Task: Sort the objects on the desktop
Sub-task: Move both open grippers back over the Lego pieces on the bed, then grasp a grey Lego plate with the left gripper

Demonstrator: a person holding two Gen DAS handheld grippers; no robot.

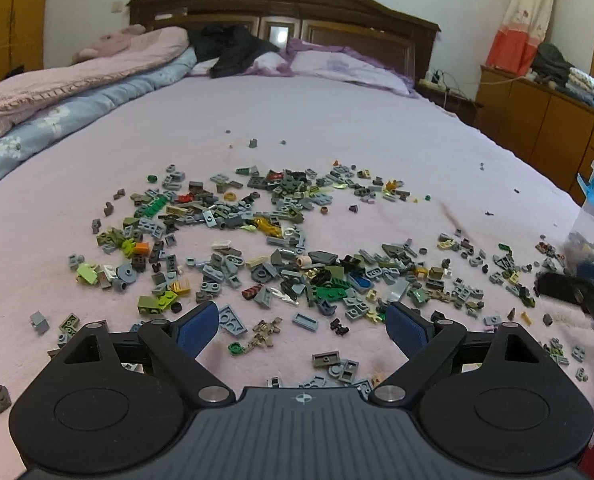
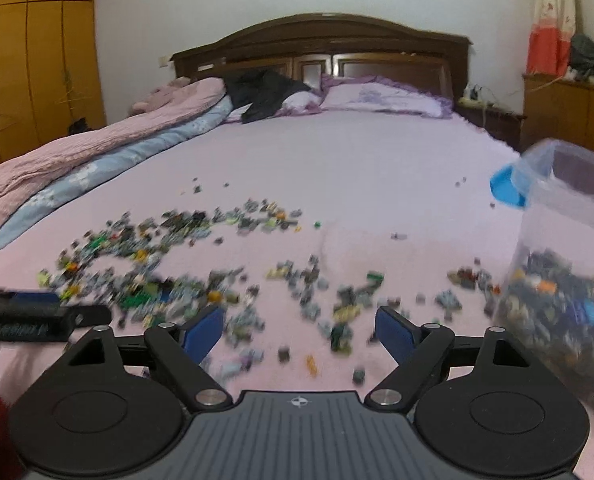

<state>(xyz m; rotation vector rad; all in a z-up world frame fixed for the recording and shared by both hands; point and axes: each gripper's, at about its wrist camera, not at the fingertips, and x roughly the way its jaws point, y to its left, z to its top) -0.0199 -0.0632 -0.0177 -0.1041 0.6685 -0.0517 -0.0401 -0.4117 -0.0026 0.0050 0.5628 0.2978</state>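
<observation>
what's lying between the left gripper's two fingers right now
In the left wrist view, the open left gripper has loose toy bricks on the pink bedsheet between its fingers, including a tan brick figure.

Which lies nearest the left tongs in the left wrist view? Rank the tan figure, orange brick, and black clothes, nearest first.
1. Tan figure: on the sheet between the open left tongs.
2. Orange brick: mid-pile, to the left.
3. Black clothes: by the headboard.
</observation>
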